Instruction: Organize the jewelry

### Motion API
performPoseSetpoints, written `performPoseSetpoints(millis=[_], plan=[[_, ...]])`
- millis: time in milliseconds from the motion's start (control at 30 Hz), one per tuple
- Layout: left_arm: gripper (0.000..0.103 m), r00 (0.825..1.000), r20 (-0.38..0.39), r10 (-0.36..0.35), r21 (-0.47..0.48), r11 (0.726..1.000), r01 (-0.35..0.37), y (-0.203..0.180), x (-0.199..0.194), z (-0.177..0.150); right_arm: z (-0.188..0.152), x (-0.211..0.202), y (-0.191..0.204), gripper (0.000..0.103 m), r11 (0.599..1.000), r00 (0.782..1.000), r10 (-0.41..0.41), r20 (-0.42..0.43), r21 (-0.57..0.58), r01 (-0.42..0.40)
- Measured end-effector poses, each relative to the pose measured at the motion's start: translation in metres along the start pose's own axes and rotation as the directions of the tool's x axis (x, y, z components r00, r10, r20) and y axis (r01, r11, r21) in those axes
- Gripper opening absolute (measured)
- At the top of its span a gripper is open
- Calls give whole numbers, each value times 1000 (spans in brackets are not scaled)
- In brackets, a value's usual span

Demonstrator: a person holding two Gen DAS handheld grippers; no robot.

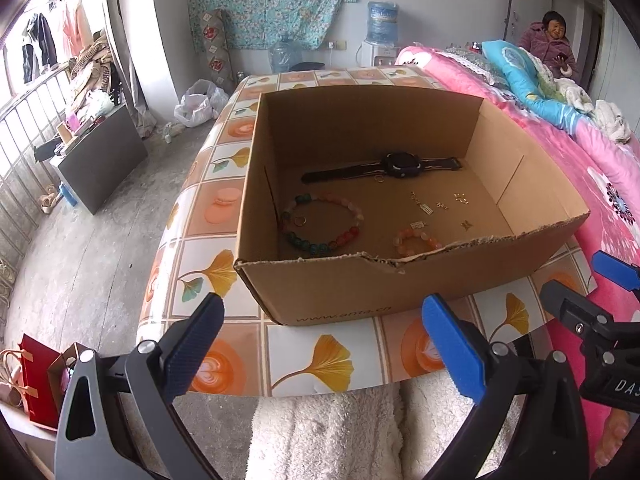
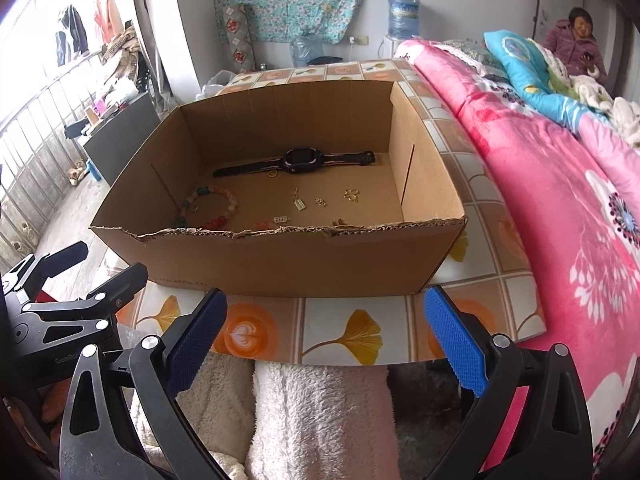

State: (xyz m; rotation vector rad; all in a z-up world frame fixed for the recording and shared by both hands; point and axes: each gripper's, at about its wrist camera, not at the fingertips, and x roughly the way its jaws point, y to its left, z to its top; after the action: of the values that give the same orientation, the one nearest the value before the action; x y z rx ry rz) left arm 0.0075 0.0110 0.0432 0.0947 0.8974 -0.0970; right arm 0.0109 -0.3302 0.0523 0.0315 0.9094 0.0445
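- Left wrist view: our left claw (image 1: 320, 344) stands with its pads wide apart and nothing between them. It hangs above the near edge of the tabletop (image 1: 328, 360), short of the cardboard box (image 1: 360, 288), and it points down and forward.
- The jewelry lies on the floor of the box, ahead of this claw and beyond the torn near wall. The black watch (image 1: 402, 165) lies at the back, with its long axis across the view from left to right. The multicolour bead bracelet (image 1: 322, 222) is at the near left, and the small orange bead bracelet (image 1: 416, 242) is close behind the near wall.
- Small gold pieces (image 1: 424, 204) are scattered at the centre right. We judge the multicolour bracelet nearer to the left claw.
- Right wrist view: our right claw (image 2: 326, 344) is also spread fully, and it is empty. It is in front of the box wall, tilted downward.
- From here the watch (image 2: 298, 160) lies straight ahead at the back. A gold flower charm (image 2: 352, 195) is at the right side, and we think it is nearer to the right claw. To reach anything, either claw must pass over the near wall first.
- The left tool (image 2: 72, 300) shows at the left edge, beside the right one.
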Motion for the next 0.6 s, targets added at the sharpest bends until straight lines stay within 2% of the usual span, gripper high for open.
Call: performPoseSetpoints(millis=[267, 600], plan=[[97, 997, -73, 25, -33, 999, -28, -7, 14, 5, 8, 12, -6, 95, 999, 999, -14, -48, 45, 16], [97, 995, -82, 49, -71, 996, -55, -7, 15, 11, 14, 17, -12, 95, 999, 999, 0, -52, 51, 3]])
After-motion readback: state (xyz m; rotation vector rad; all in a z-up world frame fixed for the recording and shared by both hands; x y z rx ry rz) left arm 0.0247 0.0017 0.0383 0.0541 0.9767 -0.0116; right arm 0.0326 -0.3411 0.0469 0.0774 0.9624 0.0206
